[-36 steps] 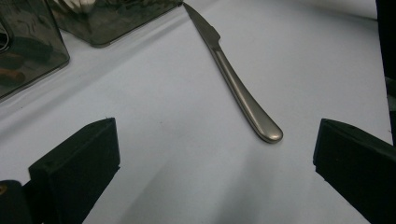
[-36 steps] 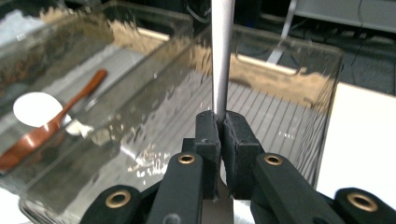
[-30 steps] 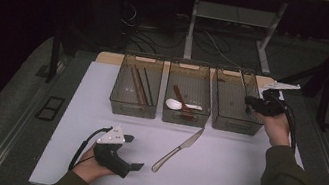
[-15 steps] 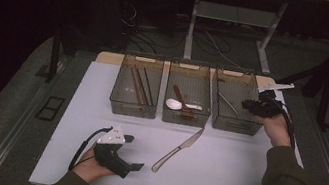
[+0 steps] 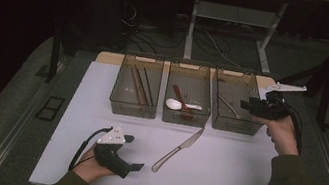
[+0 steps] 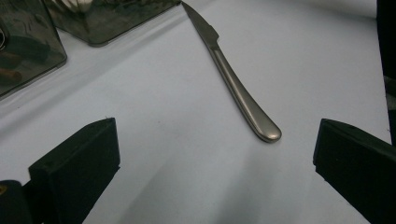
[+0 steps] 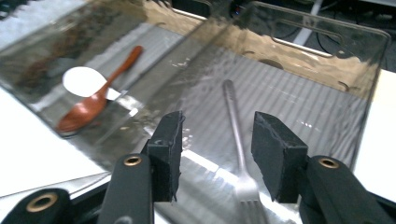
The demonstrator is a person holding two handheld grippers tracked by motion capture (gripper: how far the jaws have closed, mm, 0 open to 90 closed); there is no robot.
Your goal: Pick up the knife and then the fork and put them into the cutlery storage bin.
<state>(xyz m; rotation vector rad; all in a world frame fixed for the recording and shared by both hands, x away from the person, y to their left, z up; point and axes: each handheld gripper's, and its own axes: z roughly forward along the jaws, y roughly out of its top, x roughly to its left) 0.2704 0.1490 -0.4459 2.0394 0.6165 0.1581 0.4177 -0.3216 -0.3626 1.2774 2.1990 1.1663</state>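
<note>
You are sorting cutlery by kind: your right gripper (image 7: 217,154), jaws just parting, is leaving the fork (image 7: 238,154) released in the right-hand bin (image 5: 237,102), while your left gripper (image 6: 210,172) is waiting wide open near the knife (image 6: 236,86) on the worktop (image 5: 218,182).

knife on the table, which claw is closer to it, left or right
Left. The left claw rests on the table just left of the knife, its open jaws facing the handle. The right claw is up at the right bin, over the fork, farther from the knife.
</note>
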